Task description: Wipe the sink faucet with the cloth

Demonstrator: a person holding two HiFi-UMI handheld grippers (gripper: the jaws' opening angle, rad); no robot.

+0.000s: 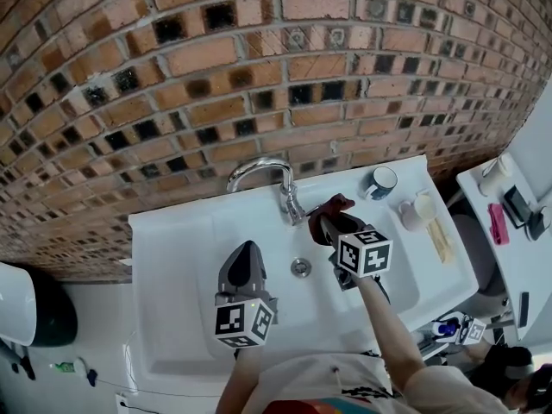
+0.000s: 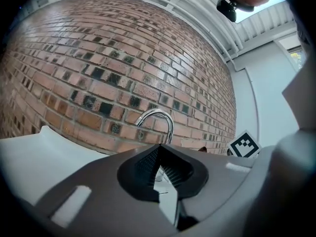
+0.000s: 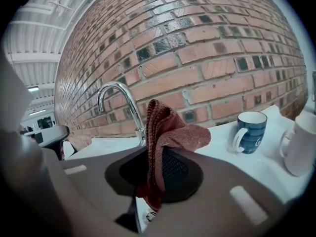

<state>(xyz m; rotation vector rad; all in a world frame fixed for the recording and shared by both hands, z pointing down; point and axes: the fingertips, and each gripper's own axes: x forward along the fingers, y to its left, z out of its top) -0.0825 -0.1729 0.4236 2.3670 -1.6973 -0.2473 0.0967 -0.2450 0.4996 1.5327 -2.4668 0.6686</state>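
**Holding cloth by the faucet base**

Right tool [image 3: 159,163] clamped the cloth [image 3: 165,130], which stood bunched upright just beside the faucet [image 3: 120,102] base, probably ready to wipe. Left tool [image 2: 159,168] was closed and empty over the sink [image 1: 172,257], clear of the work. The basin held only its drain [image 1: 300,266]. Blue mug [image 3: 251,131], white mug [image 3: 301,143]: contents unclear.

Sink [image 1: 172,266] stood w/ its back against the brick wall [image 1: 172,76]. Faucet [image 1: 259,172] at back rim, centre, spout arched left over basin. Drain [image 1: 300,266] in basin, in front of faucet base. Left gripper [image 1: 246,250] over basin, left of drain. Right gripper [image 1: 326,228] right of drain, cloth [image 1: 332,210] pinched in it, just beside faucet base. Mug [image 1: 380,182] on ledge right of faucet, near wall. Second cup [image 1: 417,210] right of mug, further fwd.
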